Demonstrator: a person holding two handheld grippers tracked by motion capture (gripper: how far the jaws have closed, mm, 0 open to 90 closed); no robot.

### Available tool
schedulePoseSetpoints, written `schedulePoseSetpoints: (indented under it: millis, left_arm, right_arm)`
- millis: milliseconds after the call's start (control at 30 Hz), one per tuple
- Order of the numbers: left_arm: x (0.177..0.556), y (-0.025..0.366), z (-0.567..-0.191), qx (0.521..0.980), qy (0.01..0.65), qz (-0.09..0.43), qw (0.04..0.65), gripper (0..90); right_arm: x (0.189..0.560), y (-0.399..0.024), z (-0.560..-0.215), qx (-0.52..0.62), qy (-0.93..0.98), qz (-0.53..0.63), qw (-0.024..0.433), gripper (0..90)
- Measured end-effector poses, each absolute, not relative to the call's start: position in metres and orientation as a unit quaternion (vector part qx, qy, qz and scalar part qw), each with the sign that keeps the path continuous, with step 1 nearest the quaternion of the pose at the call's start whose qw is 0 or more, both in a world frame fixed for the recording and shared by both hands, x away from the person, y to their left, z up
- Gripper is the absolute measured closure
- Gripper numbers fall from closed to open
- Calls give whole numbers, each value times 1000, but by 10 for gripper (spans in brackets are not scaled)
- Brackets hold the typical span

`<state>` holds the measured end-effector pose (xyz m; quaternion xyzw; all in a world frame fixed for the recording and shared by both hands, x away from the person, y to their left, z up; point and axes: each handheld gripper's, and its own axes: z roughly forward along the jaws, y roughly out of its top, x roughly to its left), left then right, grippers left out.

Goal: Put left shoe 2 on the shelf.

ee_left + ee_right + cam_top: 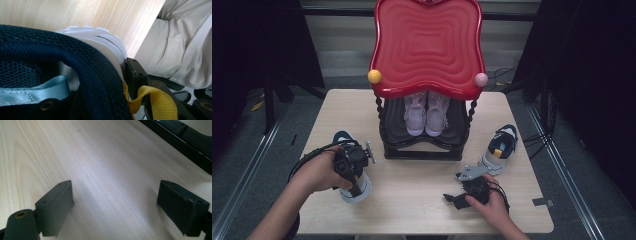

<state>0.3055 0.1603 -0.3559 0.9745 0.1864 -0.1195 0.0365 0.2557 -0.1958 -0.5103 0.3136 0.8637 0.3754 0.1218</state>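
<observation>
So there's a light wooden table [422, 200] with a two-level shoe stand [424, 145] at the far middle, black frame with a big wavy red top tray [427, 45], and a pair of pale pink sneakers [426, 114] parked on the lower shelf under it.

The left gripper [354, 167] is at the near left of the table, clamped on a navy sneaker with a white sole [357, 192]. From the left gripper view you can see it up close: the dark mesh collar of the shoe is right in front of the camera, a black jaw is pressed against the white heel, and a yellow pull tab [152, 100] and a light blue strap [32, 91] sit next to it. The jaws are mostly closed in around the heel, so it's got a real grip.

The right gripper [454, 198] is at the near right, low over the table, jaws spread wide with nothing but bare wood between them.

The matching sneaker [502, 147] sits on the right side of the table, just beyond the right gripper and beside the stand.
</observation>
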Motion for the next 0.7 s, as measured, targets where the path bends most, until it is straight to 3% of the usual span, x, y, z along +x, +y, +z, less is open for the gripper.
schedulePoseSetpoints:
  millis: [700]
  left_arm:
    - [311,149,-294,980,161,-110,40,719]
  right_arm:
    - [256,-196,-510,313,864,374,122,127]
